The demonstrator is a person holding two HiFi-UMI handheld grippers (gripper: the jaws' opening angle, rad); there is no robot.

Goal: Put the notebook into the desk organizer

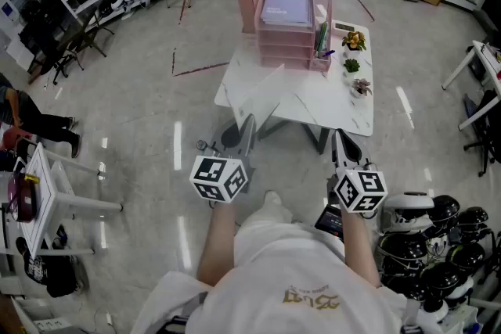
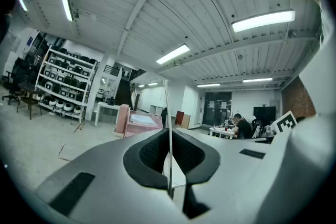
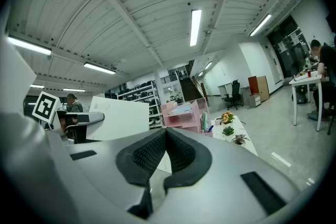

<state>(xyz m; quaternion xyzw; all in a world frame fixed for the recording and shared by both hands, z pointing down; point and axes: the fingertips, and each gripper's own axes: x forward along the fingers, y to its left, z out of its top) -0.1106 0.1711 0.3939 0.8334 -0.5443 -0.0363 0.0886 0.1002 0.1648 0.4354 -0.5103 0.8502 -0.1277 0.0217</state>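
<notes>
The left gripper (image 2: 169,139) is clenched on a thin white notebook (image 3: 118,117), which shows edge-on as a fine line between its pads and is held upright, well short of the table (image 1: 344,117). The right gripper (image 3: 166,136) is closed and empty. There is one pink desk organizer (image 1: 286,43), with a lavender item (image 1: 286,8) on top, and three potted plants (image 1: 352,65).

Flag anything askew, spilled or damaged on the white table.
Nothing stands out. The lilac notebook lies flat atop the pink tiered desk organizer, and three small potted plants stand upright along an edge of the white table.
</notes>
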